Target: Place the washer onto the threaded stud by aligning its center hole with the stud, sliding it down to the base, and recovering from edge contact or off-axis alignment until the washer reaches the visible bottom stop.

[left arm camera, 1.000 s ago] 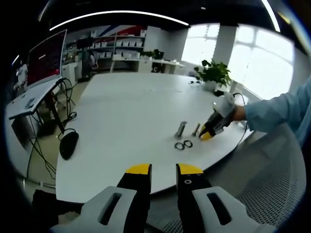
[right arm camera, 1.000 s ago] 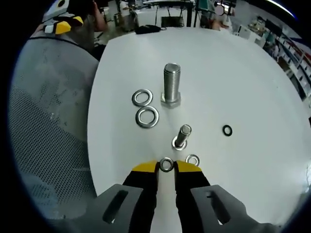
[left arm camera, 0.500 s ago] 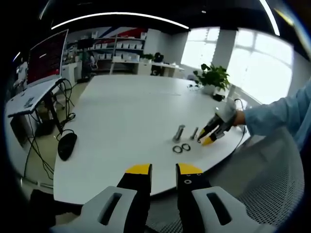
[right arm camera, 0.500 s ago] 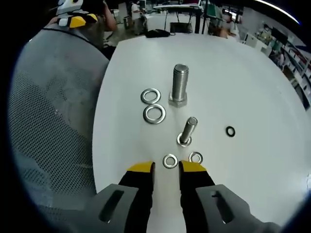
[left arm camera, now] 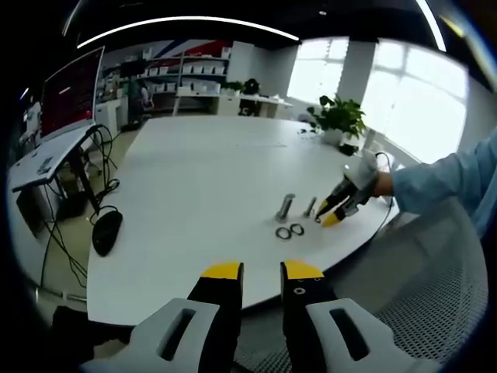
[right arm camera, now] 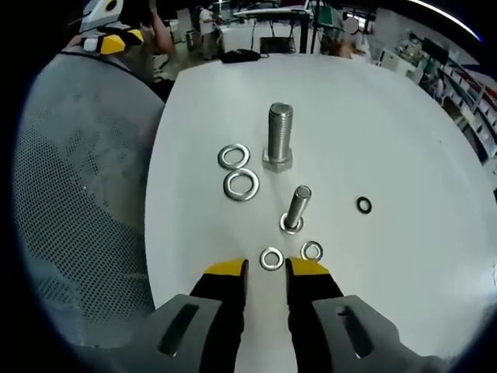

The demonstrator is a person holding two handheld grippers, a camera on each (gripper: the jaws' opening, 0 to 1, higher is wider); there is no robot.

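In the right gripper view a small steel washer [right arm camera: 271,258] lies flat on the white table [right arm camera: 404,140], just ahead of my right gripper [right arm camera: 266,270], which is open and holds nothing. A second small washer [right arm camera: 311,250] lies beside it. The thin threaded stud [right arm camera: 295,208] stands upright just beyond them, bare. Farther off stands a thick bolt [right arm camera: 279,144], with two large washers [right arm camera: 238,171] to its left. My left gripper [left arm camera: 262,272] hangs open off the table's near edge, far from the parts. From there the right gripper [left arm camera: 332,214] sits next to the studs [left arm camera: 298,207].
A black O-ring [right arm camera: 363,205] lies right of the stud. A mesh chair back [right arm camera: 78,202] borders the table's left edge. In the left gripper view a monitor [left arm camera: 74,89] on a side desk, a black mouse [left arm camera: 109,231] and a potted plant [left arm camera: 342,116] stand around the table.
The right gripper's jaws have parted and drawn back slightly, and the small washer they held now lies on the table ahead of the tips. The left gripper stays as it was.
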